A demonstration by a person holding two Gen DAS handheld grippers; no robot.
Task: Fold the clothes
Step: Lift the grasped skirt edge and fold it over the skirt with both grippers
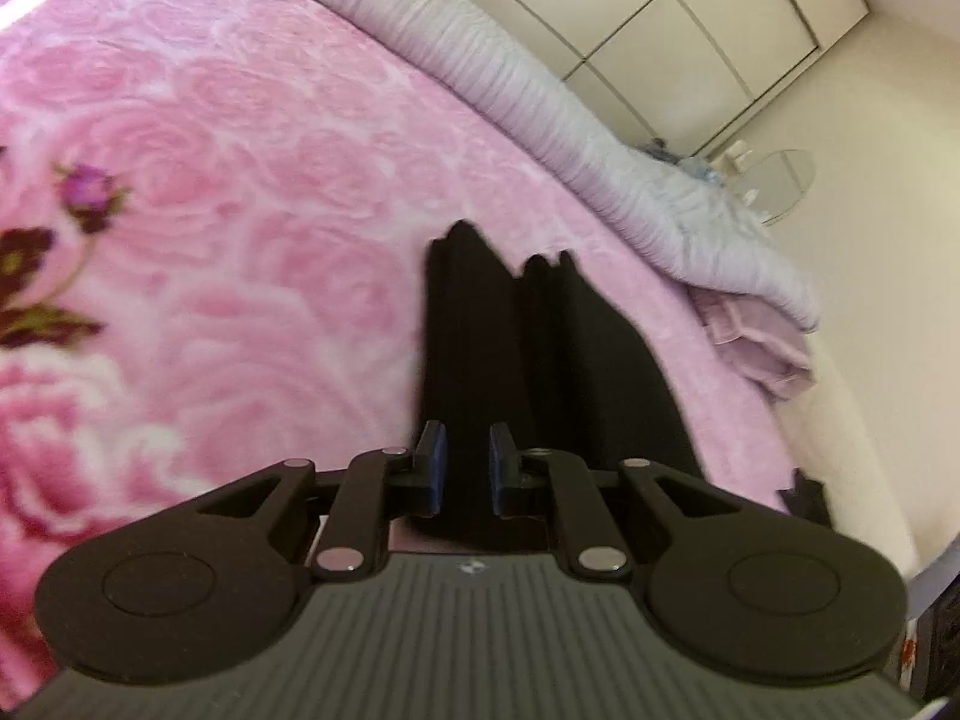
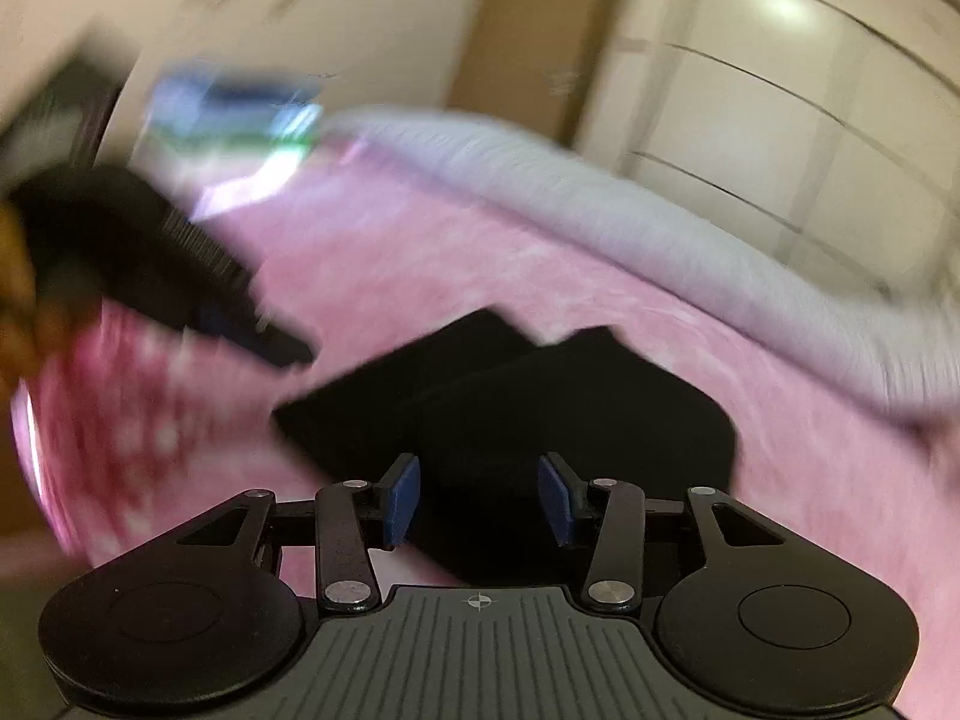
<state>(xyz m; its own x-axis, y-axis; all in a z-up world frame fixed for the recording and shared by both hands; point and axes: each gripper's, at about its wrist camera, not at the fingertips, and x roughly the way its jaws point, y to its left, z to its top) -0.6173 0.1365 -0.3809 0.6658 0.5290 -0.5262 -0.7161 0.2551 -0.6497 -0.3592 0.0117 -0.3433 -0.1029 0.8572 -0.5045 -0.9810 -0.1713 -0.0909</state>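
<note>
Black garment (image 1: pixel 540 348) lies folded on the pink rose blanket (image 1: pixel 240 210), and in your left wrist view it stretches straight ahead of the left gripper (image 1: pixel 467 465), running from under the fingers away toward the lilac ribbed cover (image 1: pixel 540 90). Your left fingers (image 1: pixel 433 456) stand a narrow gap apart, and dark cloth fills that gap; whether the pads press on it you cannot tell from this view. The garment's far end shows two peaks beyond the fingertips, and its bulk sits a little to the right of them.

In your right wrist view, which is blurred, the same black garment (image 2: pixel 540 396) lies just ahead of and beneath the right gripper (image 2: pixel 480 498). Your right fingers (image 2: pixel 403 498) are spread well apart, with the pads clear of the cloth that shows between them. The garment spreads out to both sides beyond the fingertips, with a fold line crossing it. Up and to the left of the fingers, your left gripper (image 2: pixel 180 276) hangs over the blanket (image 2: pixel 420 252), near the garment's left corner.
</note>
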